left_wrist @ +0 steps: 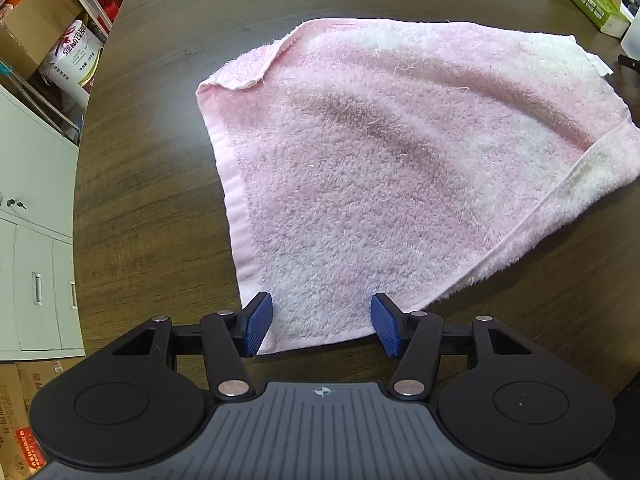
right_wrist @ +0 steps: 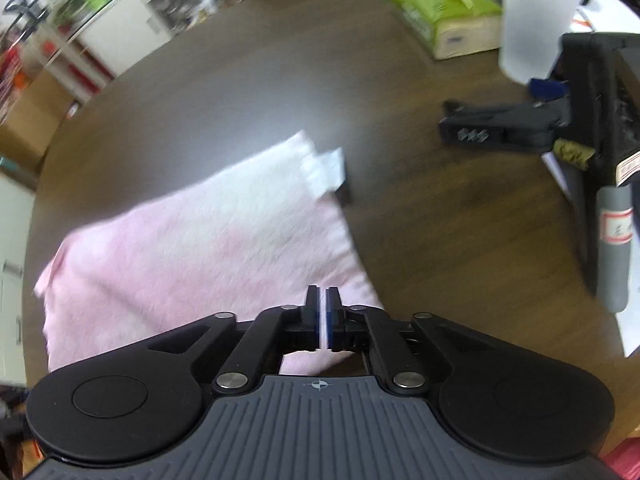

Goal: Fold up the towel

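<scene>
Dark wooden table (left_wrist: pixel 160 160) seen; pink towel (left_wrist: pixel 380 160) spread ahead of left gripper (left_wrist: pixel 322 326), jaws apart astride near corner. Right gripper (right_wrist: pixel 322 312) clamped on towel edge. Label on grey cylinder (right_wrist: pixel 616 248), right, illegible.

Your dark wood-grain tabletop (left_wrist: pixel 152 184) carries a pink towel (left_wrist: pixel 380 168) lying spread out, its far-left corner turned over. Near the far right edge lie a green tissue pack (right_wrist: pixel 440 8), a frosted plastic cup (right_wrist: pixel 536 16) and a black device (right_wrist: pixel 504 124).
</scene>
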